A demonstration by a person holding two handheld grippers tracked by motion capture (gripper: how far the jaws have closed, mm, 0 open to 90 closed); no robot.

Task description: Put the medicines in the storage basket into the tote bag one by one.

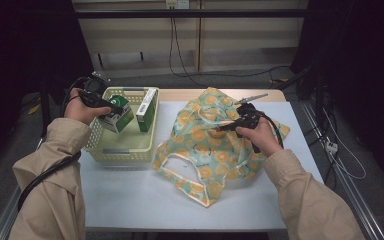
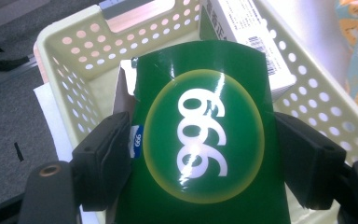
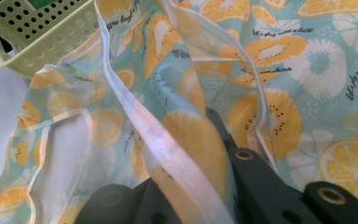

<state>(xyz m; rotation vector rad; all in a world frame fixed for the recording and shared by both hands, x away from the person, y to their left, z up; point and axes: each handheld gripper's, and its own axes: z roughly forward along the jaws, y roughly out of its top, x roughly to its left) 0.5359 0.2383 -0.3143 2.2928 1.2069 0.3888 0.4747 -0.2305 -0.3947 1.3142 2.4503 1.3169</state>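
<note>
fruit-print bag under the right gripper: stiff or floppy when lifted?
Probably floppy: the fruit-print bag lies crumpled in folds on the table. Likely light, being thin cloth. The right gripper, shut on its fabric, would probably lift just a fold while the rest sags.

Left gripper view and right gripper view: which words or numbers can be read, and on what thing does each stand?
"999", seen upside down: on the green box.
"999", tiny: on its small blue tag.
Print and barcode on the white box: too small to read.
Script lines on the fruit-print bag: too blurred to read surely.
</note>
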